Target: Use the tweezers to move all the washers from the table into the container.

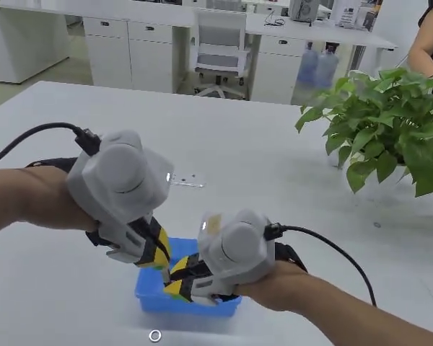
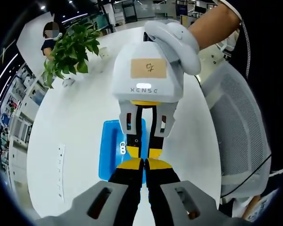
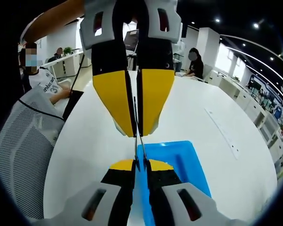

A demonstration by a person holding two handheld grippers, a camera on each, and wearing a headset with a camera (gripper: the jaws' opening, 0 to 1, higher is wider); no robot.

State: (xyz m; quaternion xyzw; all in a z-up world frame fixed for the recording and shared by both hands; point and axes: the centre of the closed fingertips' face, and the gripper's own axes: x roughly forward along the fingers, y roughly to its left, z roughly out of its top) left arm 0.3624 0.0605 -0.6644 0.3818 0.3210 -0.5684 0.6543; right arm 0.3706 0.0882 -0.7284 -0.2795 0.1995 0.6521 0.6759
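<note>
The right gripper (image 1: pixel 177 280), held at 6 o'clock of the head view, sits closest, its yellow-and-black jaws pointing toward 9 o'clock over the container (image 1: pixel 153 297). The left gripper (image 1: pixel 159 256) reaches in from 10 o'clock, pointing toward 5 o'clock, so the 2 sets of jaws meet tip to tip above the container.

Between them run the tweezers (image 3: pixel 136 148): 2 thin, dark metal blades lying close together, almost a single line. In the right gripper view they rise from that gripper's own jaws, drawn in to a narrow slit around them, and reach at 12 o'clock into the gap between the left gripper's yellow pads. In the left gripper view the left jaws stand pressed nearly together too, the thin shaft running into them. Both grippers have hold of the tweezers; whether their tips carry anything I cannot tell.

The container is a shallow, bright blue rectangular tray on the white table (image 1: pixel 274 158). 1 washer (image 1: pixel 154 336), a small silver ring, lies flat on the table at 7 o'clock of the container, near its front edge but not touching. A pale strip (image 1: pixel 185 180) lies at 12 o'clock beyond the grippers, and a leafy plant (image 1: pixel 390 122) stands at 2 o'clock, well apart.
</note>
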